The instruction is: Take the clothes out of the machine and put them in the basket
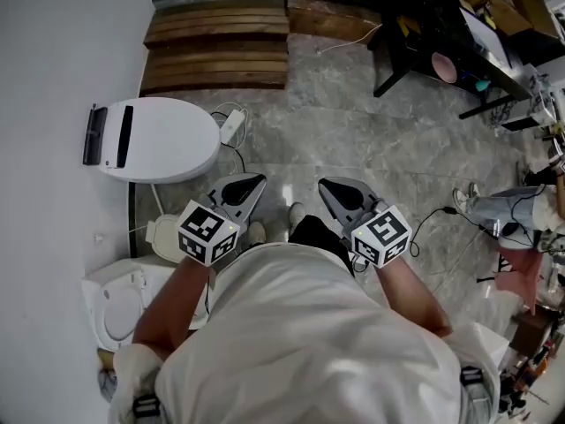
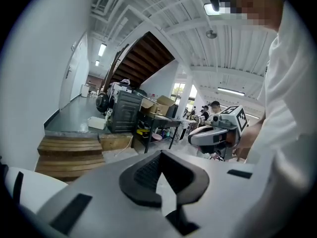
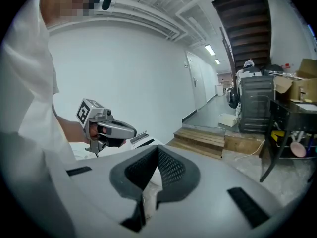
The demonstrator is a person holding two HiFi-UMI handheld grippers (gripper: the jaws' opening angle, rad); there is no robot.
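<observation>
Head view: left claw (image 1: pixel 254 184) and right claw (image 1: pixel 328 187), both clenched empty, hover above the floor (image 1: pixel 353 140); white appliance (image 1: pixel 163 144), possibly the machine, far left.

Wooden steps (image 1: pixel 216 47) lie by the wall on the grey stone floor (image 1: pixel 353 140). A pink bowl (image 1: pixel 444 66) sits beneath a cluttered black worktop (image 1: pixel 505 67).

I count two tools, left tool (image 1: pixel 256 184) and right tool (image 1: pixel 325 186), two wooden steps (image 1: pixel 216 25), one white oval-topped unit (image 1: pixel 163 140).
</observation>
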